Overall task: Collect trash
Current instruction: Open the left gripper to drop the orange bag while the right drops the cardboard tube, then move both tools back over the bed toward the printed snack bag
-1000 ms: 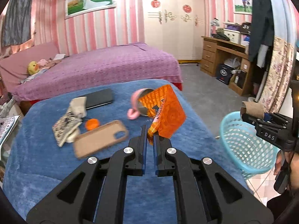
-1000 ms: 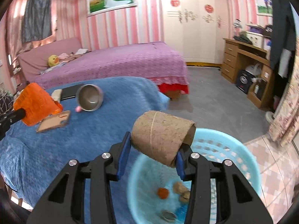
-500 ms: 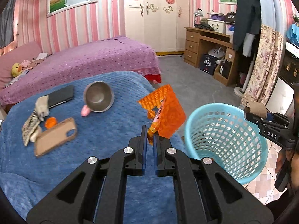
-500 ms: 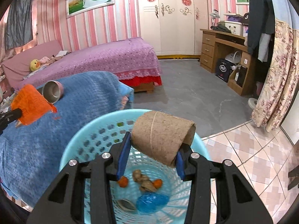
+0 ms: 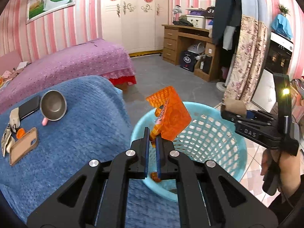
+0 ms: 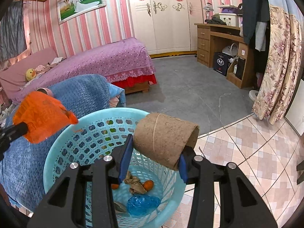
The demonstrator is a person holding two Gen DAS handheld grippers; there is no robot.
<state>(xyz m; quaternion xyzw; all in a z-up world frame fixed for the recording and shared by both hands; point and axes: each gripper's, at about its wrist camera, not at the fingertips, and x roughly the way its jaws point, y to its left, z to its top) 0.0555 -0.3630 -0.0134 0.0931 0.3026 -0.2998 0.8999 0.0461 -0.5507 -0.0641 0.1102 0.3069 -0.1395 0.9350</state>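
My left gripper is shut on an orange snack wrapper and holds it over the near rim of the light blue basket. The wrapper also shows in the right wrist view, at the basket's left rim. My right gripper is shut on a brown cardboard tube and holds it above the basket. The tube also shows in the left wrist view. Inside the basket lie a blue wrapper, crumpled brown paper and orange bits.
The blue blanket-covered table carries a steel bowl, a tan phone case, a dark phone, an orange cap and scraps at the left. A purple bed stands behind; a desk and curtain at right.
My left gripper has swung right with the wrapper, from over the table to over the basket. My right gripper has stayed above the basket, still holding the tube.
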